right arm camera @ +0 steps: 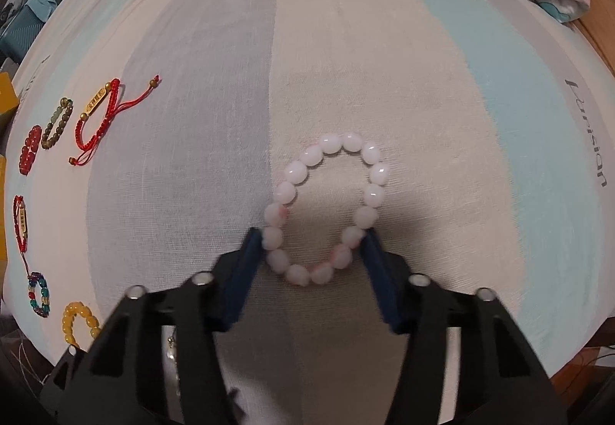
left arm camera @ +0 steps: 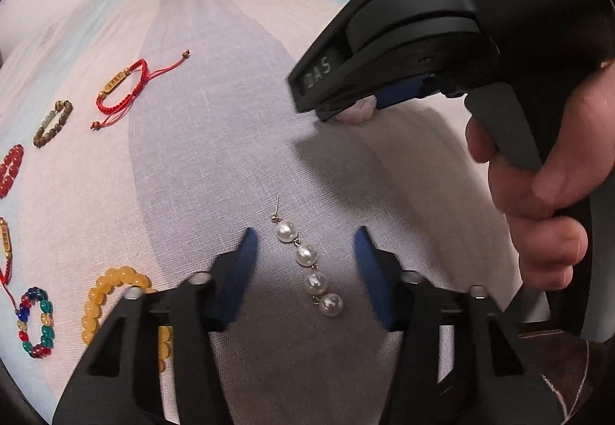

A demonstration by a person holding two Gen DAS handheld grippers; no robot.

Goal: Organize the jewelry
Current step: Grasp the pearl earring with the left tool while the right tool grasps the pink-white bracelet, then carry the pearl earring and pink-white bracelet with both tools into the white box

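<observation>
Item one: my left tool (left arm camera: 303,244), blue pads apart, straddles the pearl drop earring (left arm camera: 307,263) lying untouched on the striped bedsheet (left arm camera: 215,155). Item two: my right tool (right arm camera: 313,246) is clamped across the pale pink bead bracelet (right arm camera: 326,209), near side.

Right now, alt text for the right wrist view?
The right gripper straddles a pale pink bead bracelet on a striped cloth, fingers touching its outer beads. Other bracelets lie in a row at far left.

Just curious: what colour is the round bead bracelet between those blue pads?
Pale pink round bead bracelet, clearest in right wrist view.
</observation>
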